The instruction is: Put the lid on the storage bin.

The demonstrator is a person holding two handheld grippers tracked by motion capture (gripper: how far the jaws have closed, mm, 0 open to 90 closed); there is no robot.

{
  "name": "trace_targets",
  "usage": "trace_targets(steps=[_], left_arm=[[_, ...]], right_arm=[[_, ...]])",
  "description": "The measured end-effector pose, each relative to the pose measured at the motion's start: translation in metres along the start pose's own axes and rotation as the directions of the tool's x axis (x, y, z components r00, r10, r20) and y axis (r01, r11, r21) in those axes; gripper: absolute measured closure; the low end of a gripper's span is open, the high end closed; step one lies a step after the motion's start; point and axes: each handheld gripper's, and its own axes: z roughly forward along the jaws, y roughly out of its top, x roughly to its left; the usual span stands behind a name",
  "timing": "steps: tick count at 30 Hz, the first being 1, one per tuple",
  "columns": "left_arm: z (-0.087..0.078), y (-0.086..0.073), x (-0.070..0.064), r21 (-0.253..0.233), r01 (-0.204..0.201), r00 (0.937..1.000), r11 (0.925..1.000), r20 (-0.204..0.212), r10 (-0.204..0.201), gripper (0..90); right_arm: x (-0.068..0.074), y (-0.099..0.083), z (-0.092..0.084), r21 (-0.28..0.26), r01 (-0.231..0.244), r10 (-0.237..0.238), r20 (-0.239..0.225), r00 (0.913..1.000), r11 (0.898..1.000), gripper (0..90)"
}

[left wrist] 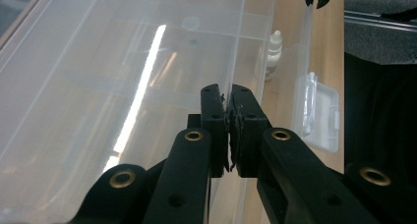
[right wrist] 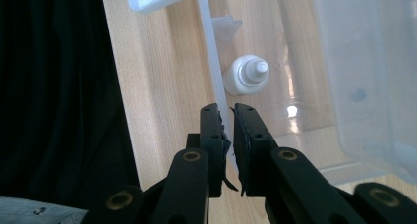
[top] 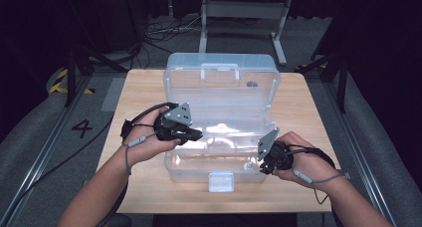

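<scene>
Where it stands upright, the small white bottle (right wrist: 245, 75) looks round-shouldered, nozzle-tipped.

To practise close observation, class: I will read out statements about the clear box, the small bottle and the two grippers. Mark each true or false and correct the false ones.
1. The clear storage box has its lid open. True.
2. A small white bottle stands inside the box. True.
3. The left gripper has its jaws spread wide. False: they are closed together.
4. The box sits on bare floor. False: it sits on a wooden table.
5. The right gripper holds the bottle. False: the bottle stands apart.
</scene>
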Motion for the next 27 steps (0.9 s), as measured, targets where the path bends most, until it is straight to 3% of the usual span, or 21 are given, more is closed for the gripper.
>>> trace_targets(steps=[18, 24, 27], left_arm=[[0.002, -0.004, -0.008, -0.001, 0.005, 1.0, 1.0, -0.001, -0.005, 85.7], [0.003, -0.006, -0.009, -0.006, 0.009, 1.0, 0.9999, -0.001, -0.009, 85.5], [0.003, -0.007, -0.011, -0.002, 0.018, 0.9998, 0.9998, -0.001, -0.018, 85.4]], right_arm=[[0.004, -0.003, -0.029, -0.109, -0.015, 0.016, 0.011, 0.9998, 0.994, 90.0], [0.004, -0.003, -0.036, -0.174, -0.018, 0.017, -0.009, 0.9998, 0.985, 90.0], [0.003, -0.005, -0.041, -0.222, -0.023, 0.025, 0.007, 0.9997, 0.975, 90.0]])
